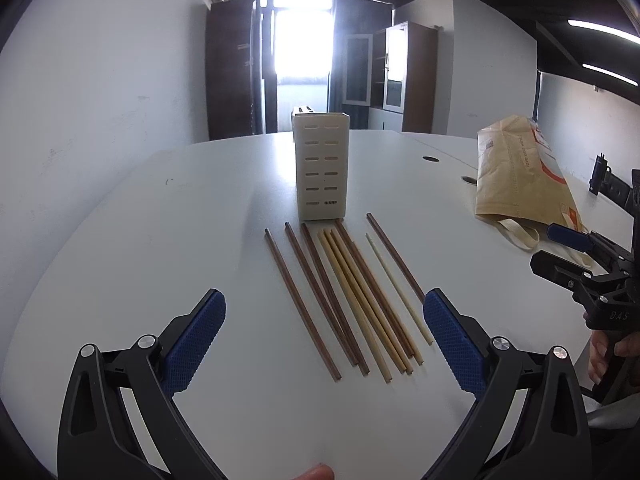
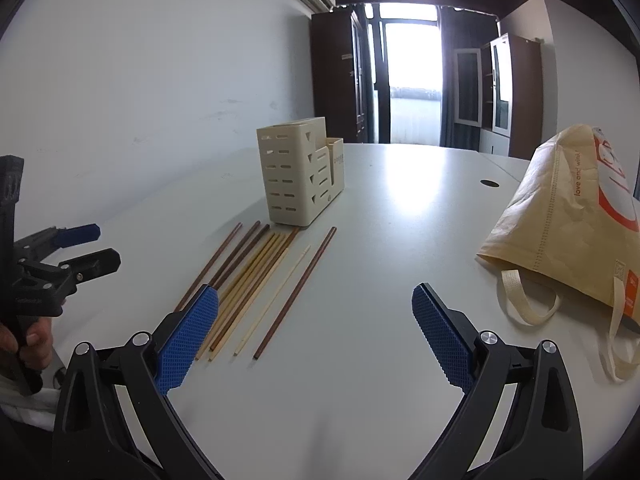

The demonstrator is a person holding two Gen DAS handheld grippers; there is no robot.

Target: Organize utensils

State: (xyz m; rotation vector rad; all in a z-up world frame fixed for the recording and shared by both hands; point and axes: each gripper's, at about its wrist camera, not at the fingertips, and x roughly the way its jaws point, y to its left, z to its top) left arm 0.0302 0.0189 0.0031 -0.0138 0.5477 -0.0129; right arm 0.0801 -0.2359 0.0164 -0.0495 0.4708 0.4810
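The chopsticks (image 1: 352, 300) lie flat on the white table (image 1: 160, 240) in a loose fan of dark brown and pale sticks, their far ends just short of the cream slotted utensil holder (image 1: 321, 168), which stands upright at the far middle of the table. One pale stick (image 1: 398, 288) and one dark stick (image 1: 394, 256) lie slightly apart on the right of the bundle. The left gripper (image 1: 324, 340) hovers over the near ends with its blue fingers (image 1: 196, 340) spread wide and nothing between them; the right gripper (image 2: 316, 336) hangs to the right of the fan, equally wide and empty. A tan paper bag (image 2: 568, 216) lies on its side at the far right, well apart from the work. The sticks look light, stiff and thin, probably smooth enough to roll or slip, and lying flush on the table they offer little height to pinch. A hold across the shaft near the near end, on an outlying stick first, seems safest; several touch side by side, so closing on the middle may drag neighbours along.
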